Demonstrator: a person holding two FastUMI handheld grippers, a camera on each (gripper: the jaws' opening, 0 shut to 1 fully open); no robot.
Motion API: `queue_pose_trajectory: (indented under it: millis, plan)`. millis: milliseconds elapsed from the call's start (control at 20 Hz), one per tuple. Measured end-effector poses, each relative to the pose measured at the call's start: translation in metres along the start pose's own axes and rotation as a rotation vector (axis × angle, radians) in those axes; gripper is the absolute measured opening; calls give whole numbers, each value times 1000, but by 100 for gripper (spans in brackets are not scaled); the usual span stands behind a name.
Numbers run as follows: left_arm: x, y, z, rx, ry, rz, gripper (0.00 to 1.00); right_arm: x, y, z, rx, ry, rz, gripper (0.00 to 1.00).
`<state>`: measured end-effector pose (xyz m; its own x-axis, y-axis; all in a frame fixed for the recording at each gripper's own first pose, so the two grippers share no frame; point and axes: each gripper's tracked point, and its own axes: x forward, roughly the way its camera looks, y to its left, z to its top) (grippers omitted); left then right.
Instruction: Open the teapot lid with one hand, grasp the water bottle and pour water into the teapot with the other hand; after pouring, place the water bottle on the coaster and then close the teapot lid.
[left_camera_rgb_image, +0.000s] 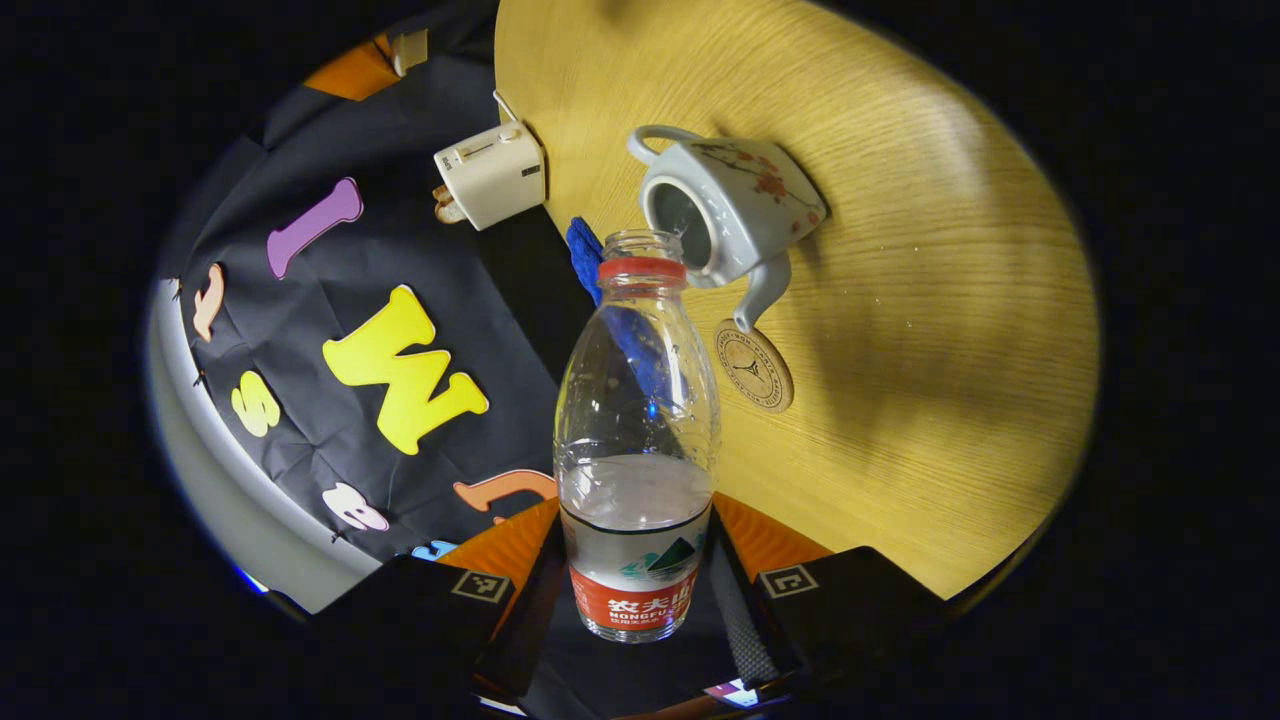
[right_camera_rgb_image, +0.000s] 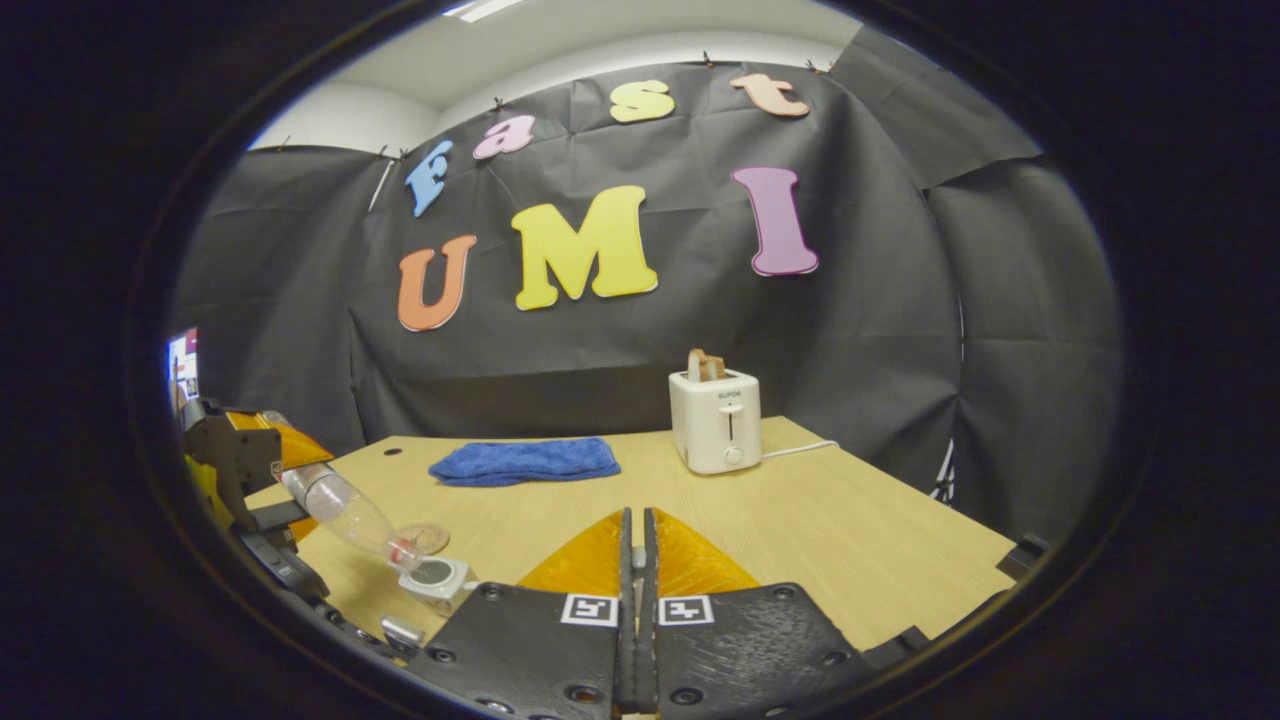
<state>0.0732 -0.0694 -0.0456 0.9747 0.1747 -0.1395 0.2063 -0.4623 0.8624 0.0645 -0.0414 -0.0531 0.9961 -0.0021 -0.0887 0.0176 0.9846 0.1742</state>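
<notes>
My left gripper (left_camera_rgb_image: 640, 545) is shut on the lower part of a clear water bottle (left_camera_rgb_image: 637, 400) with a red neck ring, no cap and some water inside. The right gripper view shows that bottle (right_camera_rgb_image: 340, 510) tilted, mouth down, just over the open white teapot (right_camera_rgb_image: 432, 576). In the left gripper view the lidless teapot (left_camera_rgb_image: 735, 205) sits just beyond the bottle's mouth, with a round wooden coaster (left_camera_rgb_image: 754, 365) by its spout. My right gripper (right_camera_rgb_image: 637, 530) is held off to the side, fingers nearly together on a pale sliver of the lid.
On the wooden table (right_camera_rgb_image: 850, 540) a white toaster (right_camera_rgb_image: 715, 420) with bread in it stands at the back, its cord trailing right. A folded blue cloth (right_camera_rgb_image: 525, 460) lies to its left. The other gripper's body (right_camera_rgb_image: 235, 460) is at the table's left edge.
</notes>
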Motion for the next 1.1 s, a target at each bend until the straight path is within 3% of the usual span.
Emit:
queue_pose_trajectory:
  millis: [50, 850, 1000, 1100]
  plan:
    - [-1, 1, 0, 7, 4, 0, 75, 0, 0, 2, 0, -3, 0, 0]
    - [1, 1, -6, 50, 22, -22, 75, 0, -4, -2, 19, 18, 8, 2]
    - [5, 0, -9, -12, -9, -16, 75, -1, -6, 0, 19, 16, 3, 0]
    - [14, -6, -10, -157, -56, -50, 75, 0, -9, 0, 30, 18, 0, 0]
